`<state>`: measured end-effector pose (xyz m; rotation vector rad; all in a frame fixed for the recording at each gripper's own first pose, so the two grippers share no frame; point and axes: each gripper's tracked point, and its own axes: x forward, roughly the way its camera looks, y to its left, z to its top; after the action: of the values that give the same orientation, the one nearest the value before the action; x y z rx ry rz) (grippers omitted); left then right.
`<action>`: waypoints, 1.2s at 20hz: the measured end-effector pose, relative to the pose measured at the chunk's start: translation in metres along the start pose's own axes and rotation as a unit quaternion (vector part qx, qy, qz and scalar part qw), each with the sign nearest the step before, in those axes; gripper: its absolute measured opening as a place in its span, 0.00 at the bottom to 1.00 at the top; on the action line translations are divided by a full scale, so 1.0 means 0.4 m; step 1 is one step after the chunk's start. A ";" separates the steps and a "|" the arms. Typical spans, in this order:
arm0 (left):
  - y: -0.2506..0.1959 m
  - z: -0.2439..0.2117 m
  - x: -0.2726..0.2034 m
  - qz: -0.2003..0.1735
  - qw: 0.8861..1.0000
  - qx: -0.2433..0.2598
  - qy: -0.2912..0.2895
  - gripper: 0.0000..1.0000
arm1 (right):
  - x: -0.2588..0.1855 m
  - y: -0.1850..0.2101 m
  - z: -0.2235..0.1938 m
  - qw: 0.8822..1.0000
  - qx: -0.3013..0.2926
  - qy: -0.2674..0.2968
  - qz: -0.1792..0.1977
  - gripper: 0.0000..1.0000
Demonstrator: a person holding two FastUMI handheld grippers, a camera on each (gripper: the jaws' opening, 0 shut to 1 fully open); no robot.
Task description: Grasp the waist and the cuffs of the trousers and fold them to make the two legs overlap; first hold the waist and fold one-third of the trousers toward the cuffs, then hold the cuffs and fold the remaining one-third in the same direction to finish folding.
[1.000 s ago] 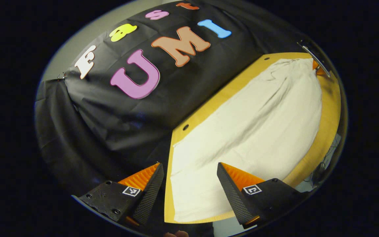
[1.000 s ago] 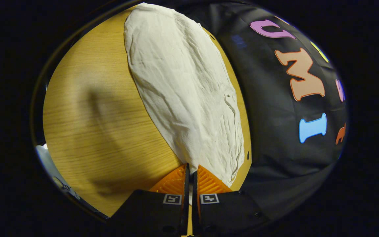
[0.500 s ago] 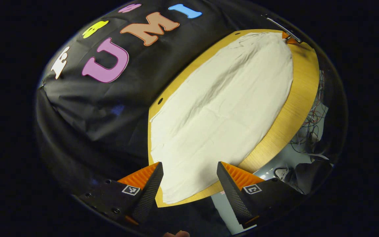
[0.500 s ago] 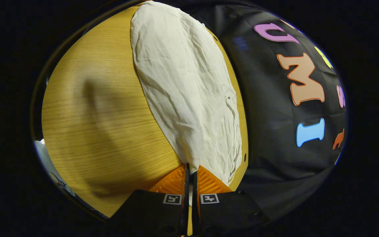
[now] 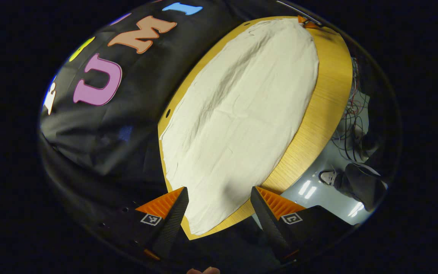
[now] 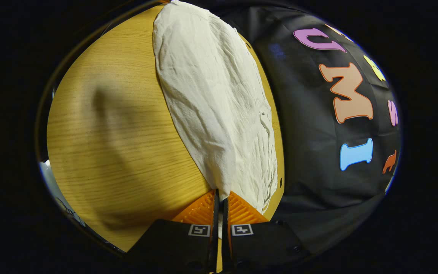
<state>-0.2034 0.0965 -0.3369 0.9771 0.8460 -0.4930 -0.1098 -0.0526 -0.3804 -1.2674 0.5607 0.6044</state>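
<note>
My right gripper (image 6: 219,198) had its jaws clenched on one end of the trousers (image 6: 211,99), which lay flat along the surface (image 6: 108,125) toward 12 o'clock. My left gripper (image 5: 219,201) hung with jaws released over the other end; I judged it needed to grasp there next.

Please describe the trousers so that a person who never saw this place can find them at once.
Look for the wooden table that stands in front of the black cloth wall. The trousers lie flat along the table's edge nearest that wall, a long pale cream cloth with wrinkles. One end is pinched by the right gripper, and nothing else on the table is light or soft.
</note>
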 end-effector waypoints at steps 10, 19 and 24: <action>-0.008 0.017 0.036 -0.021 0.997 0.075 -0.009 0.88 | -0.001 0.000 0.002 1.000 0.002 0.003 -0.009 0.06; 0.016 0.031 0.096 -0.034 0.996 0.089 -0.001 0.74 | -0.004 0.000 0.005 1.000 0.004 0.007 -0.016 0.06; -0.006 0.021 0.106 -0.037 0.996 0.081 0.009 0.39 | -0.005 0.001 0.004 1.000 0.006 0.006 -0.015 0.06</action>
<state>-0.1766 0.0882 -0.3699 1.1022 0.8704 -0.6257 -0.1115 -0.0511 -0.3791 -1.2676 0.5534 0.5669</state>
